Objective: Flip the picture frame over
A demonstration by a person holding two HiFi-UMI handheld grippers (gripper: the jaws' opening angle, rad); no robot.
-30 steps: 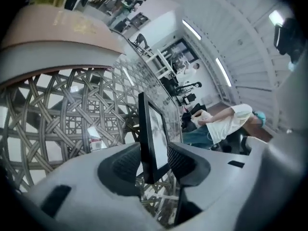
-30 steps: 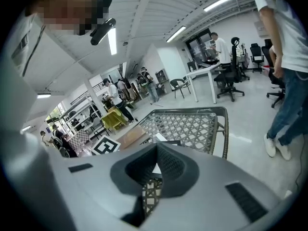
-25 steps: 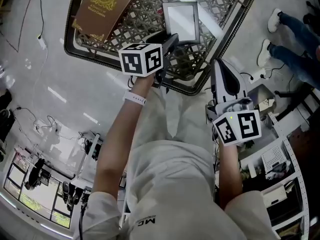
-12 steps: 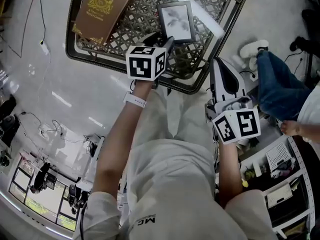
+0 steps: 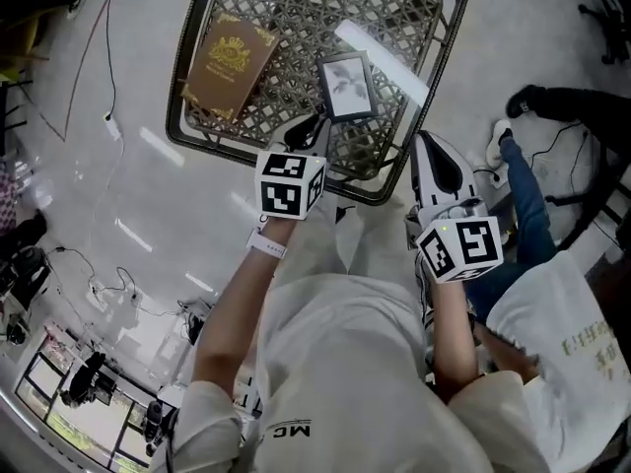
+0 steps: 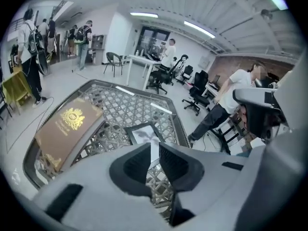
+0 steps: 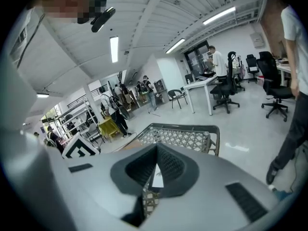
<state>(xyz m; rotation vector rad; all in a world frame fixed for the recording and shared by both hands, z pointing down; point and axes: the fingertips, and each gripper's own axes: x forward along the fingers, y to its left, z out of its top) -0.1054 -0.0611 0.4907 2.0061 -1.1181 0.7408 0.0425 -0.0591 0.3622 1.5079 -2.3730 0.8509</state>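
The picture frame [image 5: 346, 85] lies flat on the lattice table top [image 5: 296, 18], its picture side up; it also shows in the left gripper view as the frame [image 6: 143, 133]. My left gripper [image 5: 317, 124] hovers above the table's near edge, short of the frame and clear of it. Its jaws [image 6: 154, 146] have just been closing and stand a narrow gap apart with nothing between them. My right gripper [image 5: 419, 141] hangs off the table's near right corner; its jaws [image 7: 156, 148] meet and hold nothing.
A brown book with a gold crest [image 5: 230, 62] lies on the table's left half. A person in jeans [image 5: 523, 195] stands close on the right, another in a white shirt [image 5: 572, 353] at lower right. Cables [image 5: 108, 121] trail on the floor to the left.
The left gripper has drawn back from the frame's near corner and risen. The frame stays flat on the table, its picture now plain to see. The right gripper has risen a little.
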